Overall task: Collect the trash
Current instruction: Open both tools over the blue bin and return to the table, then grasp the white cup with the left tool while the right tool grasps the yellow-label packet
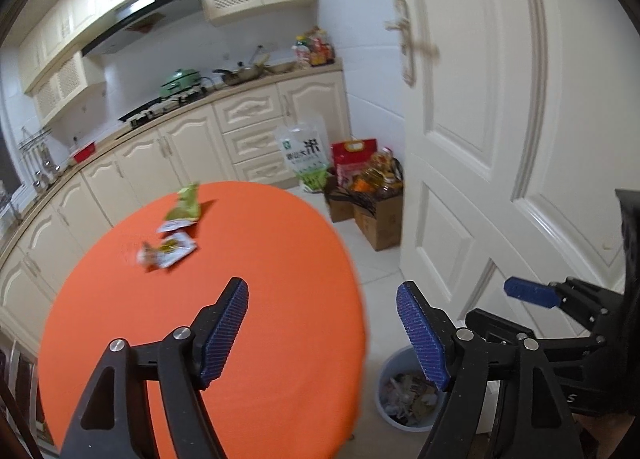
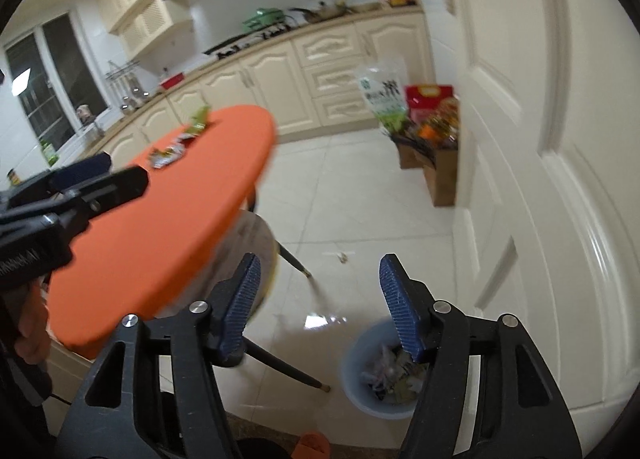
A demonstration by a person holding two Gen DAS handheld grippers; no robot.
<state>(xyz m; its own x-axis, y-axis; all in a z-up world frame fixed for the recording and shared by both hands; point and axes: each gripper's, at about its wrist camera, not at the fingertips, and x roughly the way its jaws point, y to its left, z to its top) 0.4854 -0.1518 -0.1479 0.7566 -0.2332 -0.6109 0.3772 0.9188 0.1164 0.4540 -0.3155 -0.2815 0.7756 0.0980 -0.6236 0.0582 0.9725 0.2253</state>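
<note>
On the round orange table lie a green wrapper and a crumpled white wrapper toward its far side; both show small in the right wrist view as the green wrapper and white wrapper. A grey-blue bin with trash in it stands on the floor right of the table, also seen as the bin. My left gripper hovers open over the table's near right edge, nothing between its fingers. My right gripper is open and empty above the floor, by the bin.
A white door stands close on the right. Cardboard boxes with bags and bottles sit on the floor beside it. Cream kitchen cabinets line the far wall. A chair's legs reach under the table. A small scrap lies on the floor tiles.
</note>
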